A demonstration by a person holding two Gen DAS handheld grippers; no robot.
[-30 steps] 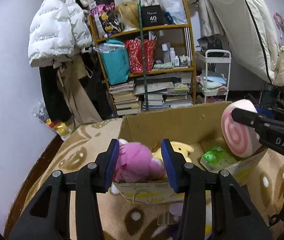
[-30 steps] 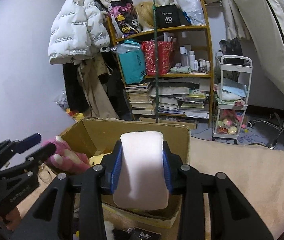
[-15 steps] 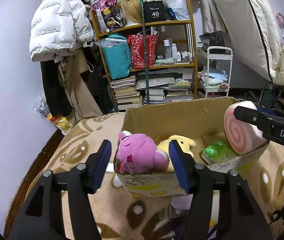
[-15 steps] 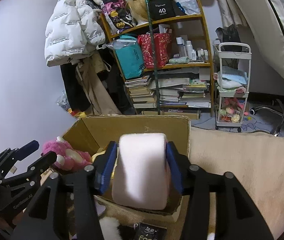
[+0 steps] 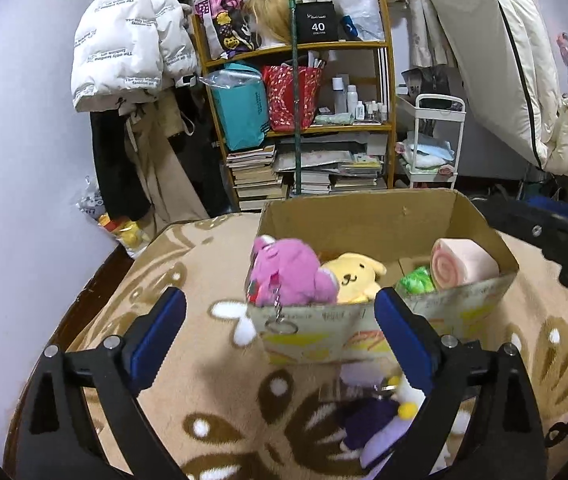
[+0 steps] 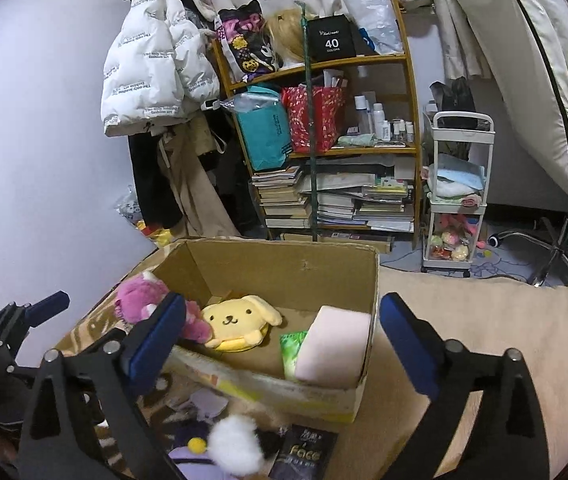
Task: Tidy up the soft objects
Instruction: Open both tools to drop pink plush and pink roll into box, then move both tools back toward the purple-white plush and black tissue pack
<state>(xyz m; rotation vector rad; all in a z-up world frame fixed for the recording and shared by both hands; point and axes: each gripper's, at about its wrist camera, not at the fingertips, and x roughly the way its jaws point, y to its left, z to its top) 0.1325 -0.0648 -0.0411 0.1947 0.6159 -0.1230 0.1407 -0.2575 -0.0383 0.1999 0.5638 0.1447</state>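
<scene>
A cardboard box (image 5: 364, 220) (image 6: 276, 264) stands on the tan blanket. In it lie a pink plush (image 5: 288, 272) (image 6: 140, 296) at the left corner, a yellow dog plush (image 5: 354, 276) (image 6: 240, 316), a green soft item (image 5: 416, 280) (image 6: 292, 344) and a pink swirl roll cushion (image 5: 464, 264) (image 6: 336, 344) at the right. My left gripper (image 5: 280, 336) is open and empty, in front of the box. My right gripper (image 6: 284, 336) is open and empty above the box's near side. A purple and white plush (image 5: 380, 424) (image 6: 224, 444) lies on the blanket outside the box.
A dark packet (image 6: 304, 456) lies by the box. Behind stand a wooden shelf (image 5: 304, 120) with books and bags, a white cart (image 5: 436, 140) (image 6: 456, 192) and hanging coats (image 5: 124, 52). A chair base (image 6: 544, 248) is at the far right.
Both grippers opened wide and pulled back. The pink plush dropped into the box's left corner and the swirl cushion dropped into its right side.
</scene>
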